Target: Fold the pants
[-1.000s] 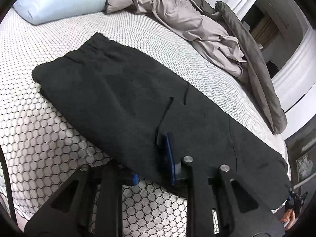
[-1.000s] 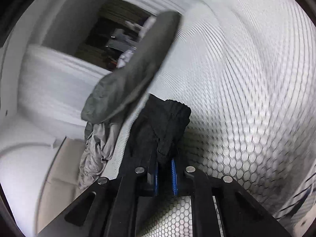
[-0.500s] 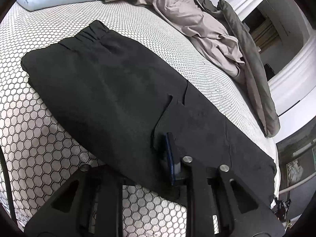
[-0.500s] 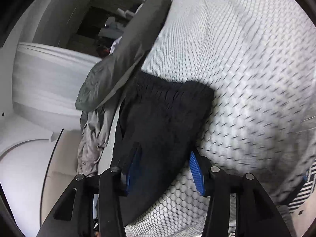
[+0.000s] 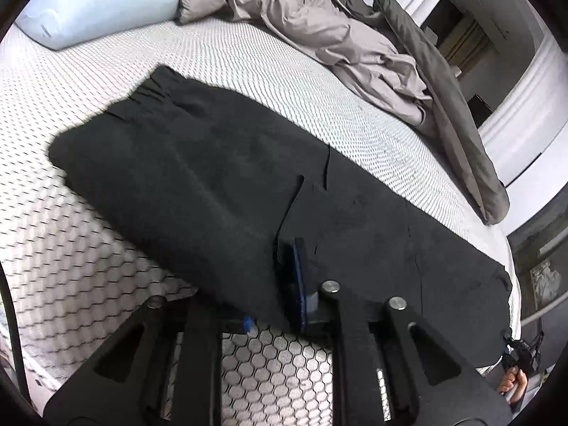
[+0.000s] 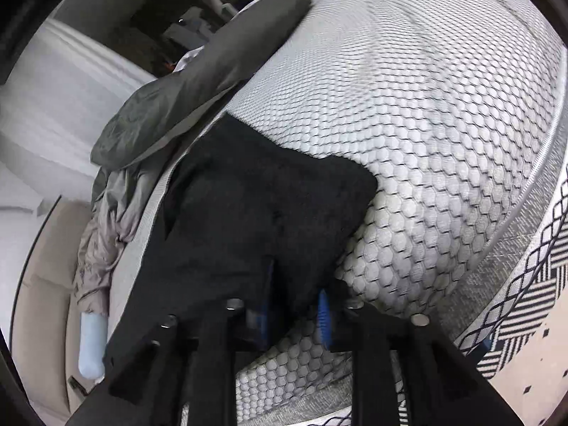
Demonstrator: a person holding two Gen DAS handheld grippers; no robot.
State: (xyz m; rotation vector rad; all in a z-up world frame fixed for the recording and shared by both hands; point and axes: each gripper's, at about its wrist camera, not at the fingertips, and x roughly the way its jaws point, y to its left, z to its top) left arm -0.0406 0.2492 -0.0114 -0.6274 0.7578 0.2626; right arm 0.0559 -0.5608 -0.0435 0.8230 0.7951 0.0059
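Note:
Black pants (image 5: 220, 184) lie folded lengthwise on the mattress (image 5: 71, 266), waistband at the far left, leg ends at the right. My left gripper (image 5: 273, 298) is open, straddling the near edge of the pants at mid-length; one blue pad lies on the cloth, the other finger is under the edge. In the right wrist view the pants' leg end (image 6: 255, 213) lies at the mattress edge. My right gripper (image 6: 294, 305) is partly open around the cloth's near edge, which lies between the blue pads (image 6: 323, 316).
A light blue pillow (image 5: 96, 3) lies at the far left. A crumpled grey duvet (image 5: 337, 32) runs along the far side and shows in the right wrist view (image 6: 184, 88). A patterned rug (image 6: 525, 301) lies beside the mattress.
My right gripper let go of the bunched leg end, opened wide, and has narrowed around the cloth's edge. The leg end now lies flat. The left gripper stayed in place.

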